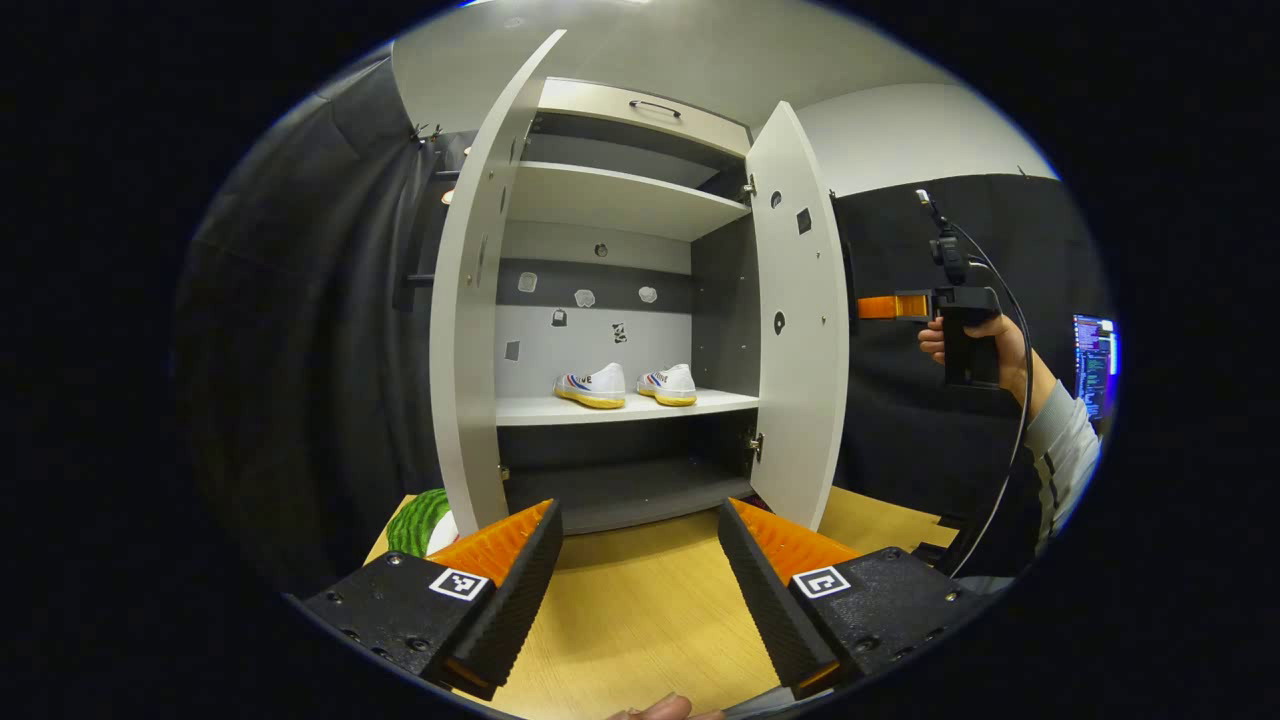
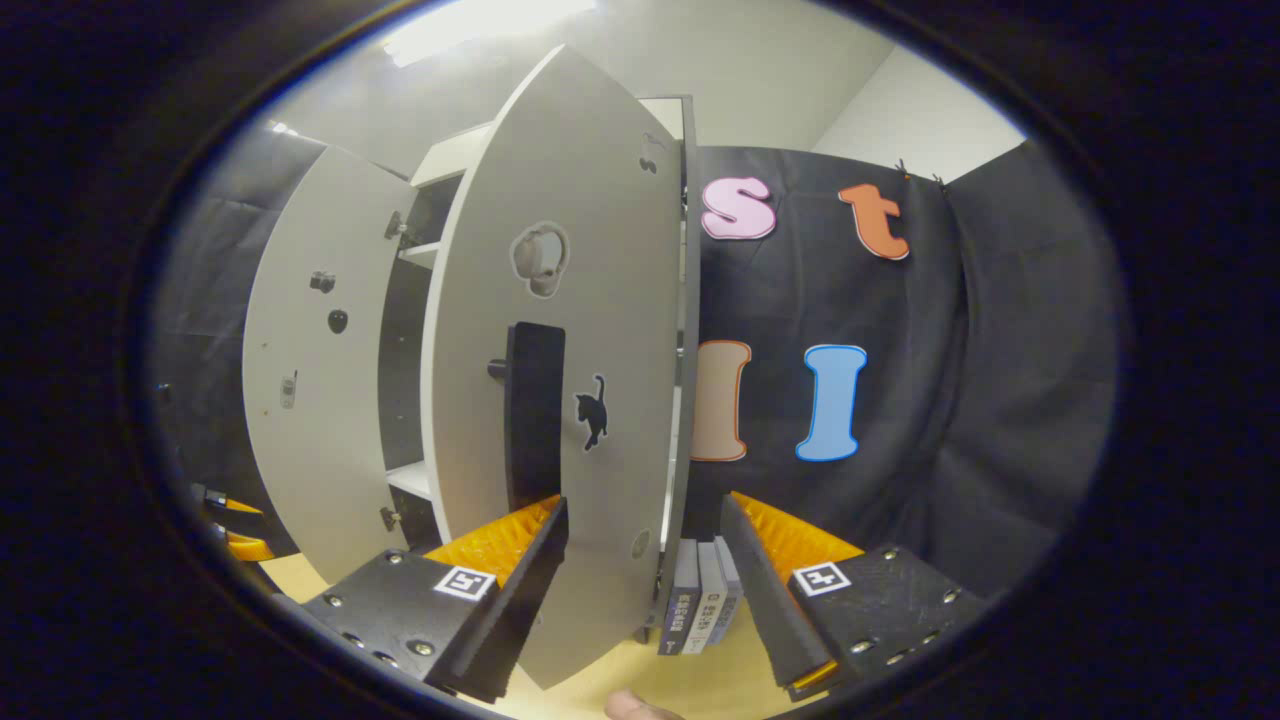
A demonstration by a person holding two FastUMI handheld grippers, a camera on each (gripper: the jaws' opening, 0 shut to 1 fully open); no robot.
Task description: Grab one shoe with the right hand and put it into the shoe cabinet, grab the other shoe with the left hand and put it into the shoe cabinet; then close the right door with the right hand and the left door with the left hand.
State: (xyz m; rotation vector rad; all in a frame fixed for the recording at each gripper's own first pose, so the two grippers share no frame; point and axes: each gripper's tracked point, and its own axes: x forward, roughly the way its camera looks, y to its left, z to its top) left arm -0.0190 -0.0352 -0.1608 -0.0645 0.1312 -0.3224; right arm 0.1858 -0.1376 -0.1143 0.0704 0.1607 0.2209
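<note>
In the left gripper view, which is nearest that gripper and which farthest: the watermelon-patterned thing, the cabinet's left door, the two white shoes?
From the left gripper:
1. Watermelon-patterned thing, low on the table at its left.
2. Left door, swung open just beyond it.
3. Shoes, deep on the shelf: left shoe and right shoe too close to call.

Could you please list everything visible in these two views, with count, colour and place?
shoes: two, white with yellow soles, side by side on the cabinet's middle shelf.
shoe cabinet: one, white and grey, on the table.
left door: one, white, open.
right door: one, white, open, black handle.
books: three, grey and white, upright behind the right door.
table: one, light wood.
left claw: open, empty.
right claw: open, astride the right door's edge.
</note>
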